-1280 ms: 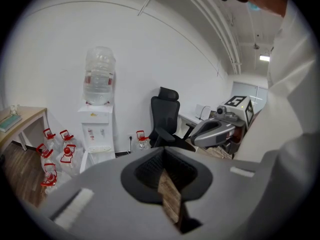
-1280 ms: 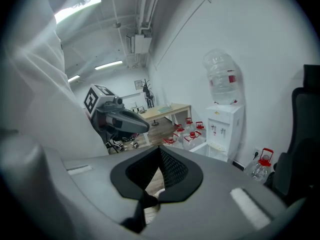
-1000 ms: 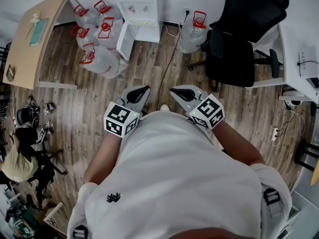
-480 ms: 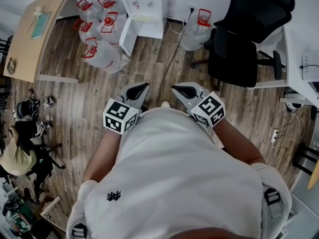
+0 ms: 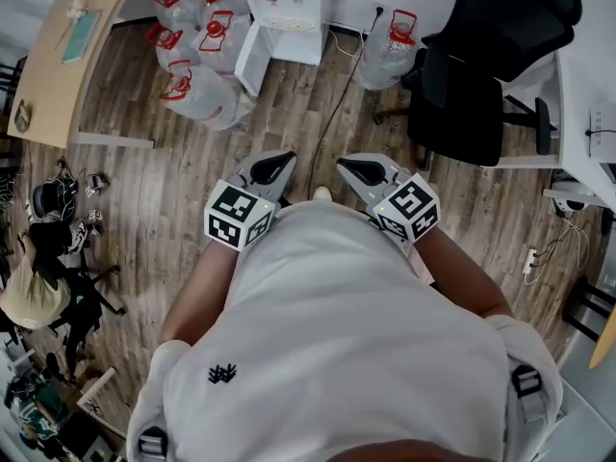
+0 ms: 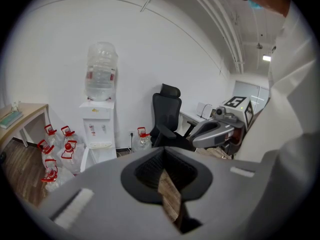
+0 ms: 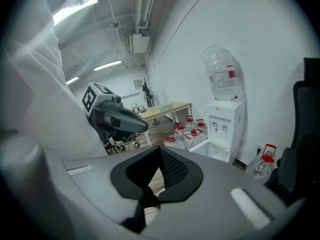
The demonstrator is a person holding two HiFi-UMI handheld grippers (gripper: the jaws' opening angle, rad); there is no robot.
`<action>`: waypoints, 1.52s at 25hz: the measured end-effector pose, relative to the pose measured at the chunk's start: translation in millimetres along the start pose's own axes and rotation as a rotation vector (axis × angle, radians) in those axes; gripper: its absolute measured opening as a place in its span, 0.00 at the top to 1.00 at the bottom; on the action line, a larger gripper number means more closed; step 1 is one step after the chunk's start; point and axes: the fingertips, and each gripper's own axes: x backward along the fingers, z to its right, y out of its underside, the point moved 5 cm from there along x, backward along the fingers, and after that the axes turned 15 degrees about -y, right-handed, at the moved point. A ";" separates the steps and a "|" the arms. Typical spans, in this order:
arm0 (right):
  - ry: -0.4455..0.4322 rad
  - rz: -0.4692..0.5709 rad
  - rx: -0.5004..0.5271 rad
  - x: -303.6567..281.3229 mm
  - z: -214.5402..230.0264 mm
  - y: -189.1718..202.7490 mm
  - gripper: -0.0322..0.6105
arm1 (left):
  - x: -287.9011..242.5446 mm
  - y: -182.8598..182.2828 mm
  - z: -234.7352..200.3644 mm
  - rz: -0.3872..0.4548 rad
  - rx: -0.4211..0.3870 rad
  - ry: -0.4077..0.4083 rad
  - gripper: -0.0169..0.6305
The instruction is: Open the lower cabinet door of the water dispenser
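The white water dispenser (image 5: pixel 289 3) stands against the far wall with a clear bottle on top (image 6: pixel 101 71). Its lower cabinet door (image 5: pixel 252 58) is swung out to the left, also seen in the left gripper view (image 6: pixel 86 160) and the right gripper view (image 7: pixel 207 149). My left gripper (image 5: pixel 269 169) and right gripper (image 5: pixel 354 169) are held side by side close to my chest, well short of the dispenser. Both are shut with nothing between the pads, as the left gripper (image 6: pixel 163 150) and the right gripper (image 7: pixel 160 150) show in their own views.
Several red-capped water jugs (image 5: pixel 197 56) crowd the floor left of the dispenser, and one jug (image 5: pixel 393 51) stands to its right. A black office chair (image 5: pixel 481 75) is at the right, a wooden desk (image 5: pixel 67 56) at the left. A cable (image 5: pixel 332 114) runs across the wood floor.
The dispenser and jugs have slid up and slightly right in the head view. Both grippers stay shut and side by side, a little higher in the frame.
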 end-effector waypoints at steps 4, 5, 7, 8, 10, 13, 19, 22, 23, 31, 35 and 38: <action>0.004 0.000 0.001 -7.8 2.8 -3.8 0.95 | -0.7 1.8 -8.7 -0.005 0.003 0.004 0.89; 0.005 -0.001 -0.002 -9.6 3.5 -4.4 0.95 | -1.2 2.9 -11.2 -0.008 0.004 0.006 0.89; 0.008 -0.003 -0.004 -13.1 5.1 -6.0 0.95 | -2.7 3.5 -17.2 -0.010 0.005 0.008 0.89; 0.010 -0.005 -0.004 -14.9 6.5 -7.1 0.95 | -3.7 2.8 -20.7 -0.007 0.007 0.009 0.89; 0.016 -0.008 -0.004 -19.2 10.4 -9.3 0.95 | -5.8 0.5 -28.4 0.000 0.011 0.008 0.89; 0.025 -0.023 -0.003 -29.9 17.3 -14.3 0.95 | -8.7 -2.9 -42.8 0.007 0.016 0.011 0.89; 0.035 -0.064 0.006 -65.3 32.3 -33.9 0.95 | -11.2 -6.6 -88.2 0.007 0.023 0.016 0.89; 0.041 -0.062 0.020 -87.2 41.8 -52.0 0.95 | -11.7 -11.0 -117.2 0.012 0.024 0.015 0.89; 0.045 -0.057 0.026 -94.9 44.3 -58.3 0.95 | -11.1 -12.6 -126.6 0.015 0.023 0.015 0.89; 0.068 -0.081 0.041 -159.6 56.0 -97.1 0.95 | -2.9 -19.5 -203.0 0.028 0.008 0.026 0.89; 0.076 -0.090 0.047 -192.5 59.8 -112.3 0.95 | 6.1 -20.9 -238.1 0.035 0.001 0.028 0.89; 0.084 -0.093 0.054 -219.5 62.5 -120.6 0.95 | 13.8 -20.6 -266.1 0.043 -0.012 0.022 0.89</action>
